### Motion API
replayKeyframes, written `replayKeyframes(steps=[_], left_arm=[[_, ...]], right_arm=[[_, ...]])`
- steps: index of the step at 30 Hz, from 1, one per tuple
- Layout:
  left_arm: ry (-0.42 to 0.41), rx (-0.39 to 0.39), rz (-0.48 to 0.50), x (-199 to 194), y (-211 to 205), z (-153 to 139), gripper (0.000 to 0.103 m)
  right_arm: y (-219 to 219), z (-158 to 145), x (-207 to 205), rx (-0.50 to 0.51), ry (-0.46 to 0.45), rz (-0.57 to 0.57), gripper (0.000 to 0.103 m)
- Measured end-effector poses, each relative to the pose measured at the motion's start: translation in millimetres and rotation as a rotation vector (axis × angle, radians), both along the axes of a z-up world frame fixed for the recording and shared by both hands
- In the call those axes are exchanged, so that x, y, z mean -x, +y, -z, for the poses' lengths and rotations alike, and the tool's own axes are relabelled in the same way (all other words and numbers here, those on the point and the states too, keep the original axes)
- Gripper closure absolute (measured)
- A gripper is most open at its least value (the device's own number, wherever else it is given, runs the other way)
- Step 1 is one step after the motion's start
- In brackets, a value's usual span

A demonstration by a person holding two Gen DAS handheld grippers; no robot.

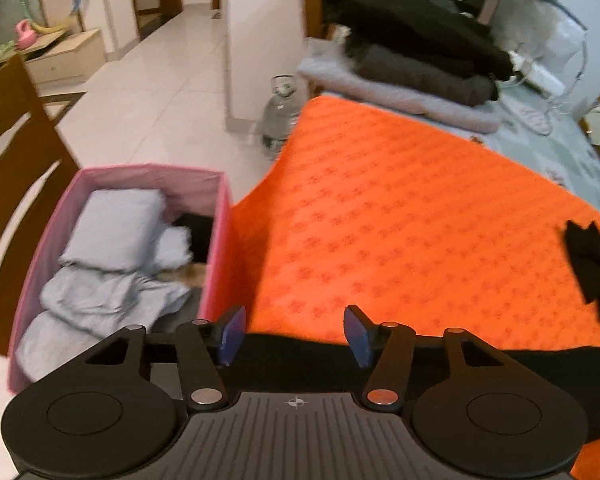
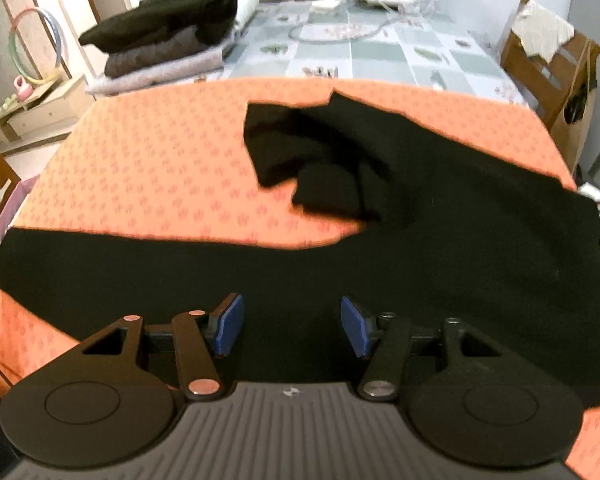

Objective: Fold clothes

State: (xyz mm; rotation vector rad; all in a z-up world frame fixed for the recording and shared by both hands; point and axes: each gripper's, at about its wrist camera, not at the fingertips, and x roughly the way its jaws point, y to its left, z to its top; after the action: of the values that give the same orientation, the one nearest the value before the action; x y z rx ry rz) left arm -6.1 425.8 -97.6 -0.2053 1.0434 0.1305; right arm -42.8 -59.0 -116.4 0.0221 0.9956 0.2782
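My left tool [image 1: 294, 334] has its blue pads apart, with nothing pinched between them. It sits at the bottom of the left wrist view, right over the near edge of the black garment [image 2: 380, 264]. My right tool [image 2: 288, 326] is open too and holds nothing; the black cloth lies under it at the bottom of the right wrist view.

The black garment is spread on the orange cloth [image 1: 400, 208] that covers the tabletop. In the right wrist view it fills the lower and right part of the frame. One long strip runs out to the left edge. Near the middle top, another part [image 2: 300, 160] is bunched and doubled over on itself. I think that bunched part is a sleeve, but the cloth is too dark to be sure.

So I judge the folding of this piece has only just begun. It lies mostly flat, but no neat fold shows yet. The bunched part needs smoothing first.

Some work looks done already. In the upper part of both views there is a stack of folded dark clothes [image 1: 420, 40] at the far end of the tabletop. At the lower left of the left wrist view, a pink box [image 1: 216, 248] holds pale grey clothes [image 1: 112, 248], some folded, some loose.
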Motion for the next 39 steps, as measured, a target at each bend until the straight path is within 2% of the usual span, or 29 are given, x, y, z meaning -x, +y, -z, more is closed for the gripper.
replayKeyframes(steps=[6,11,16,17,19,21,22,26,32,35,39], left_arm=[[-0.02,0.051,0.047,-17.7,-26.9,-1.2,0.041],[-0.018,0.097,0.089,-29.9,-54.3,0.7,0.039],[-0.022,0.138,0.197,-38.7,-89.2,3.0,0.036],[-0.023,0.147,0.221,-39.5,-95.2,3.7,0.035],[-0.019,0.168,0.259,-41.8,-107.7,5.9,0.034],[-0.005,0.198,0.285,-44.3,-118.5,8.7,0.034],[0.005,0.22,0.29,-45.9,-123.0,10.2,0.034],[0.031,0.365,0.282,-56.2,-140.2,10.3,0.034],[0.043,0.579,0.288,-78.9,-171.5,9.8,0.034],[0.093,0.686,0.284,-90.1,-187.7,19.2,0.034],[0.176,0.764,0.284,-99.3,-209.3,38.6,0.034]], right_arm=[[16.3,-6.0,-40.0,0.036,-0.045,-0.071,0.042],[36.4,9.5,-74.7,0.156,-0.07,-0.16,0.042],[53.7,30.5,-87.2,0.315,-0.087,-0.28,0.044],[55.3,33.9,-88.5,0.331,-0.083,-0.292,0.049],[56.3,39.2,-90.7,0.354,-0.076,-0.307,0.066],[55.4,40.5,-91.7,0.369,-0.082,-0.306,0.093],[54.7,40.3,-91.8,0.373,-0.088,-0.3,0.097],[55.5,29.5,-86.3,0.358,-0.14,-0.269,0.098],[61.8,-0.6,-74.7,0.212,-0.155,-0.241,0.099],[69.5,-9.6,-65.8,0.172,-0.152,-0.256,0.099],[75.8,-21.2,-55.1,0.093,-0.138,-0.262,0.098]])
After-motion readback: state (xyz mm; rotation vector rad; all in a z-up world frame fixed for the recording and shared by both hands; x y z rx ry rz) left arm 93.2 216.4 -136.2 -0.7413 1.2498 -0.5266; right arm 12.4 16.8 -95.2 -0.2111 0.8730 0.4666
